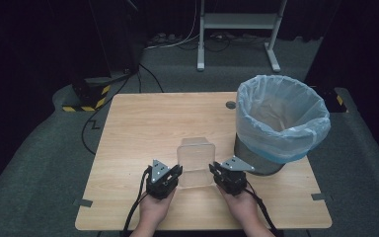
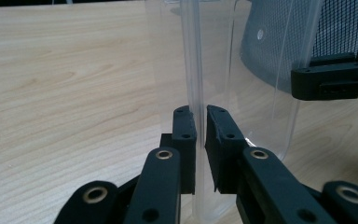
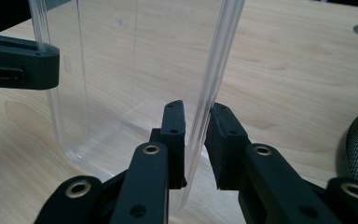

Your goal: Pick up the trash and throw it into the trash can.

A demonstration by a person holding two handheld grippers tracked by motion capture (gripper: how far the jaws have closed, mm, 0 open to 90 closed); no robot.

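Observation:
A clear plastic container (image 1: 196, 160) stands on the wooden table (image 1: 143, 118) near its front edge, open side up. My left gripper (image 1: 176, 173) is shut on the container's left rim, and my right gripper (image 1: 213, 170) is shut on its right rim. In the left gripper view the left gripper (image 2: 201, 116) pinches the thin rim of the container (image 2: 214, 56), and the other gripper (image 2: 335, 79) shows beyond it at the right. In the right gripper view the right gripper (image 3: 198, 112) clamps the container's wall (image 3: 121, 70), with the left gripper (image 3: 14, 65) at the far side.
A mesh waste bin (image 1: 281, 123) lined with a pale blue bag stands at the table's right, just beyond my right gripper. A round cable hole (image 1: 231, 104) lies at the table's far edge. A white metal stand (image 1: 237, 22) is on the floor behind.

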